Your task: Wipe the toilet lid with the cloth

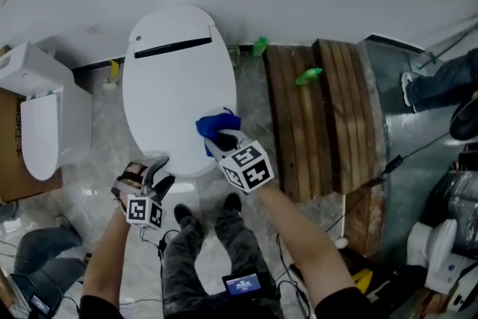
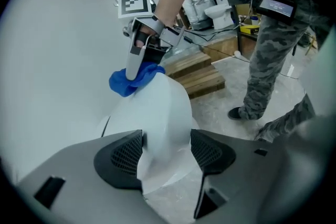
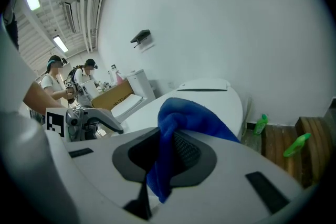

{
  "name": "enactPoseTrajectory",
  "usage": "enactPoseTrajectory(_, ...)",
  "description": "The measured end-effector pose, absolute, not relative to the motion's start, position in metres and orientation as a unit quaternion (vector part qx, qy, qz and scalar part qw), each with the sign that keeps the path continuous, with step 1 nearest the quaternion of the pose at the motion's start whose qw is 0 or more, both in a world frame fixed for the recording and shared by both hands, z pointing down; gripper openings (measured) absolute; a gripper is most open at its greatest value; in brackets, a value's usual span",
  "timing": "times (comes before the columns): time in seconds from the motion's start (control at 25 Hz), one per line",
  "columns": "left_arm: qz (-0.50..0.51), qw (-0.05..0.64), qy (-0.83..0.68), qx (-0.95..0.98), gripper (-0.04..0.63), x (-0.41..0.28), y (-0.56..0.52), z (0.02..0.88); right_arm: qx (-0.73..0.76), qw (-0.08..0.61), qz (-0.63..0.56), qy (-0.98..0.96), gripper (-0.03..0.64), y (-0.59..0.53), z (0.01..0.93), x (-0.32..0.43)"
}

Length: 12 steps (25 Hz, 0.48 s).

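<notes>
The white toilet lid (image 1: 173,90) lies closed in the middle of the head view. A blue cloth (image 1: 217,126) hangs bunched over the lid's right front edge, and my right gripper (image 1: 221,140) is shut on the cloth (image 3: 181,128), which fills the space between its jaws. My left gripper (image 1: 159,177) stands open at the lid's front left rim. Its jaws are apart with the lid's front edge (image 2: 157,128) seen between them and nothing gripped. From the left gripper view the right gripper (image 2: 137,63) and the cloth (image 2: 134,79) show on the lid's far side.
A second white toilet (image 1: 41,116) and a cardboard box (image 1: 9,142) stand at the left. A wooden pallet (image 1: 317,116) with a green spray bottle (image 1: 308,75) lies right of the toilet. The person's shoes (image 1: 209,213) are just before the bowl. Other people (image 3: 58,81) stand in the background.
</notes>
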<state>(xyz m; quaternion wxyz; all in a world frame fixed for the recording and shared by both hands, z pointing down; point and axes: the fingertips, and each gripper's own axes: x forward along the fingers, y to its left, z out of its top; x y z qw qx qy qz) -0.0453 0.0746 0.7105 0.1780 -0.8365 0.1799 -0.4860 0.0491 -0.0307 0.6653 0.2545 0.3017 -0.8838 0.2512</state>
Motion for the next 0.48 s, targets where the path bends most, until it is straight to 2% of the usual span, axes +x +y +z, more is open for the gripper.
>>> enactPoseTrajectory(0.48,-0.521,0.148,0.169,-0.823,0.242,-0.041,0.084,0.812,0.284,0.274,0.280,-0.875,0.055,-0.014,0.773,0.052)
